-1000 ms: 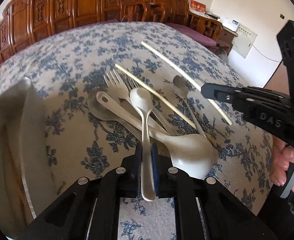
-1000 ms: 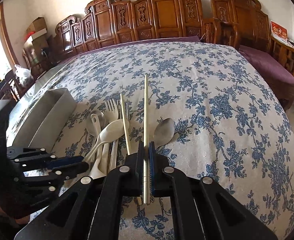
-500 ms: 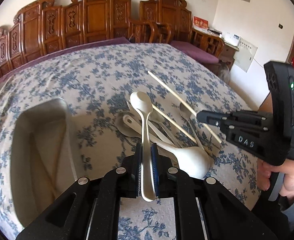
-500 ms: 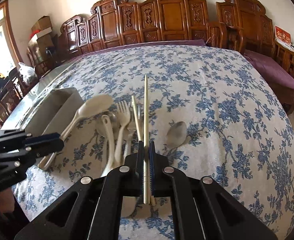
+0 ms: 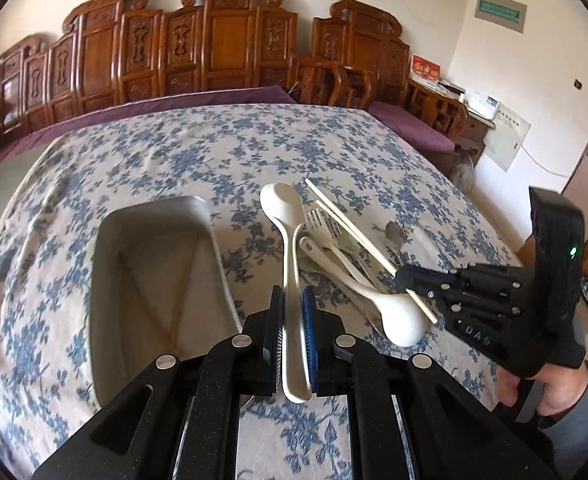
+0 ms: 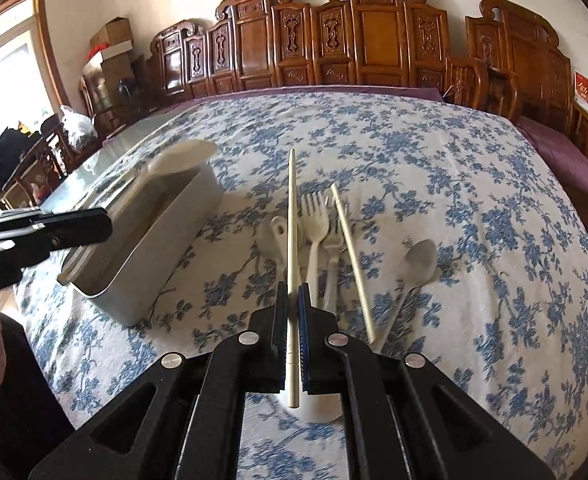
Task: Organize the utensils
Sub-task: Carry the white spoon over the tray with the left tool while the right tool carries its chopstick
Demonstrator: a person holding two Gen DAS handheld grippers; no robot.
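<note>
My left gripper (image 5: 292,308) is shut on the handle of a white spoon (image 5: 281,204), held in the air just right of the grey box (image 5: 213,248). In the right wrist view the left gripper (image 6: 103,224) holds that spoon's bowl (image 6: 181,156) over the box (image 6: 153,264). My right gripper (image 6: 292,304) is shut on a pale chopstick (image 6: 291,208), lifted above the pile. On the cloth lie a second chopstick (image 6: 352,260), white forks (image 6: 314,220), another white spoon (image 5: 402,316) and a grey spoon (image 6: 420,260). The right gripper (image 5: 408,280) shows at the right.
A blue-flowered tablecloth (image 6: 414,160) covers the round table. Carved wooden chairs (image 6: 374,40) line the far side, with purple cushions behind the edge. A person's hand and sleeve (image 5: 550,400) hold the right gripper at lower right. The box's inside looks bare.
My left gripper has lifted the white spoon off the pile and carried it left, next to the box. The right gripper has shifted left with its chopstick.
</note>
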